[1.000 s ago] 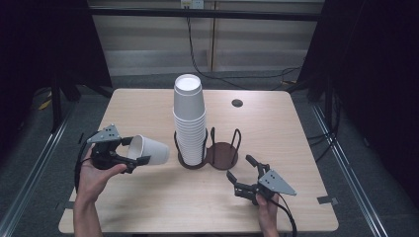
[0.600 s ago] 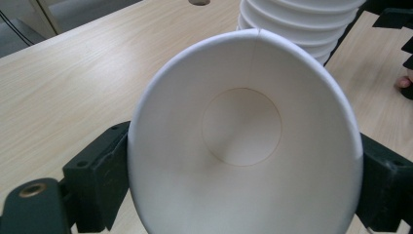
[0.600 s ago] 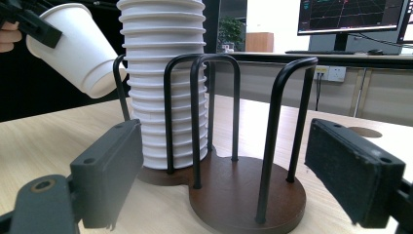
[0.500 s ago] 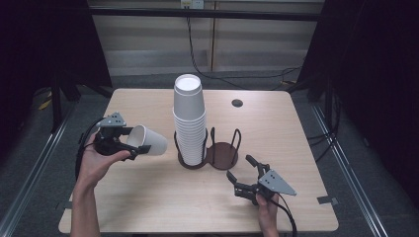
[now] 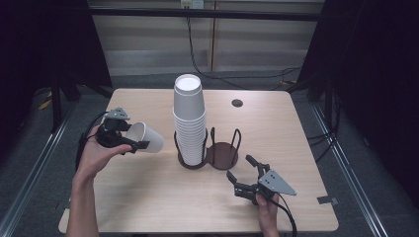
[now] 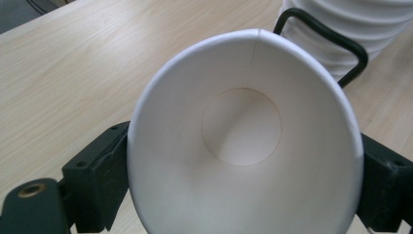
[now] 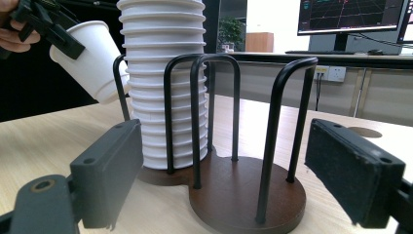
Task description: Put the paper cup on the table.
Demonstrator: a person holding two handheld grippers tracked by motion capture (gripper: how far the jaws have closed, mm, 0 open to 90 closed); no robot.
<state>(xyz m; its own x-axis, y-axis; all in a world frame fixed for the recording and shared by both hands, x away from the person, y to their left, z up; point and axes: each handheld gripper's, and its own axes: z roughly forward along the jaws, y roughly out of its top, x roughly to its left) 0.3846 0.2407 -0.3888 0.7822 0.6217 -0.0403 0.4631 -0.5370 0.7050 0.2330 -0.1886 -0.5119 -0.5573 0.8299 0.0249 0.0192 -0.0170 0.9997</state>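
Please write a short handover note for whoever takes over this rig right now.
Left gripper: shut on a single white paper cup, held tilted above the table, left of the holder.
Right gripper: open, holding nothing, low over the table and facing the two-ring wire cup holder.
Stack of paper cups: upright in the holder's left ring; the right ring holds no cup.
Done: one cup is apart from the stack.
Left: probably setting that cup in the free ring.
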